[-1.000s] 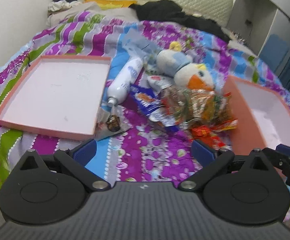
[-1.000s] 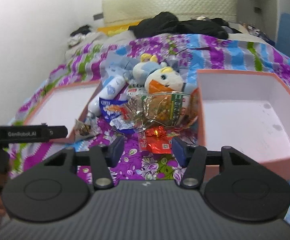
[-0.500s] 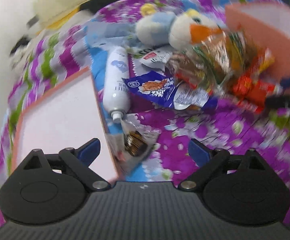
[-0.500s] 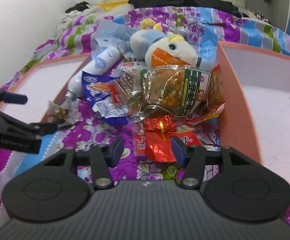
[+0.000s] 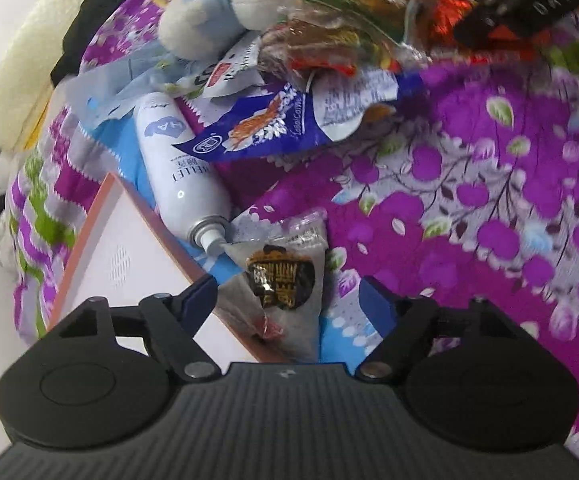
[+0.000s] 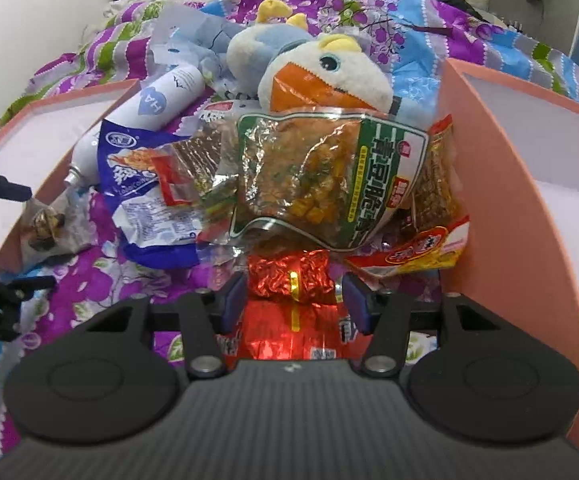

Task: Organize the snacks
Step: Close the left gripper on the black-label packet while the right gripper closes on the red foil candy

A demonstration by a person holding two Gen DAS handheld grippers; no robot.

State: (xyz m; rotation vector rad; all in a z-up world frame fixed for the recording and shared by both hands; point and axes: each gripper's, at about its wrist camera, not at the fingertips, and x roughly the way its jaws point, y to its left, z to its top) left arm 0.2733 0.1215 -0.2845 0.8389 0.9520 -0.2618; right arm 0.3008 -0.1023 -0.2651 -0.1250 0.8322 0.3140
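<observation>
Two pink boxes were seen on the bed [image 6: 369,16]: a shallow box [image 6: 49,128] toward its left side and a deeper box [image 6: 501,168] toward its right. Between them a heap of snack packets was counted: one green packet [image 6: 321,176] on top, one blue packet [image 6: 129,168], one yellow-red packet [image 6: 425,252], one red foil packet [image 6: 289,280], and one grey packet [image 5: 285,276] lying against the shallow box's outer wall. One white spray can [image 5: 177,168] and one plush toy [image 6: 313,72] were found among them, the toy behind the green packet, the can's nozzle touching the grey packet.

The left gripper [image 5: 289,300] was held over the grey packet, its fingers closing with the packet between them, not yet pressed. The right gripper [image 6: 293,300] was set around the red foil packet, its fingers at the packet's sides; whether it was clenched could not be told.
</observation>
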